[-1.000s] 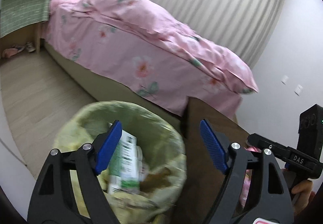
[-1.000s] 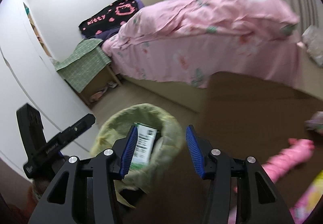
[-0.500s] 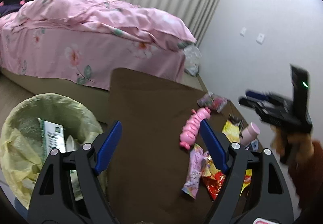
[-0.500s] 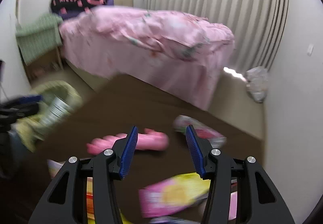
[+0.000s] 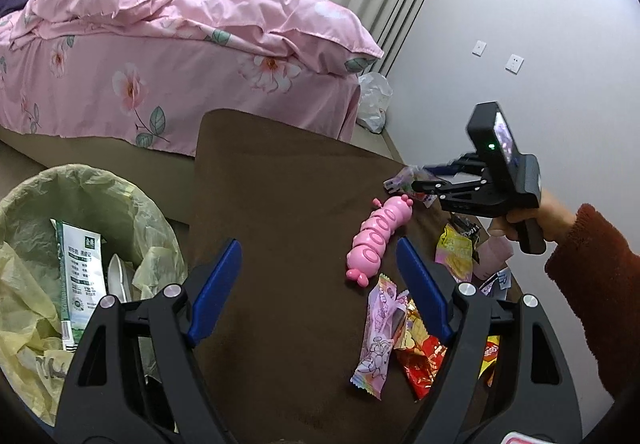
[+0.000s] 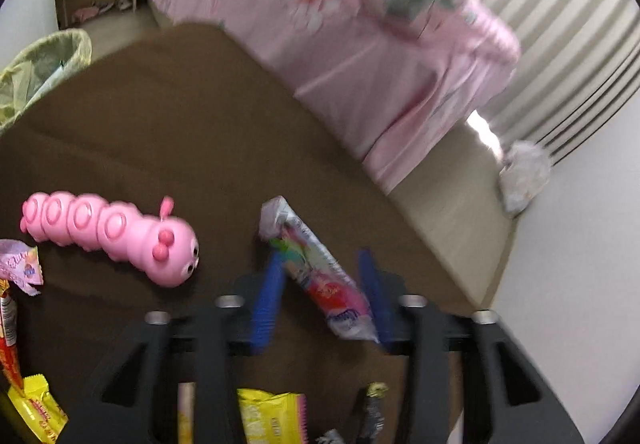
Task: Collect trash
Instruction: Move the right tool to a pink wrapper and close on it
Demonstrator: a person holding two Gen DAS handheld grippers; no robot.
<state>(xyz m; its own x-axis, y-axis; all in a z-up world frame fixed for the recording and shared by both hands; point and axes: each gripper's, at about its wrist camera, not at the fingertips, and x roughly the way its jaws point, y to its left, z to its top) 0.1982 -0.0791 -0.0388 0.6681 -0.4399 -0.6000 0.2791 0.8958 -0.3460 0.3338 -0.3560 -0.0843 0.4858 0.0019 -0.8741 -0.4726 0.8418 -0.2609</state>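
Note:
A bin with a yellow-green bag (image 5: 76, 204) stands left of the brown table (image 5: 280, 204) and holds a green-white carton (image 5: 80, 264). My left gripper (image 5: 318, 280) is open and empty above the table. My right gripper (image 6: 320, 284) is open, its jaws either side of a white-pink wrapper (image 6: 316, 268) that lies on the table; it also shows in the left wrist view (image 5: 430, 174). A pale pink wrapper (image 5: 378, 332) and a red-gold wrapper (image 5: 420, 356) lie near my left gripper. A yellow wrapper (image 6: 272, 416) lies under my right gripper.
A pink caterpillar toy (image 5: 378, 236) lies mid-table, also in the right wrist view (image 6: 112, 232). A bed with a pink cover (image 5: 160, 56) stands behind the table. A white bag (image 5: 374, 100) sits on the floor by the wall.
Both grippers swung from the bin to the table. My right gripper dropped down over the white-pink wrapper. Both stay open.

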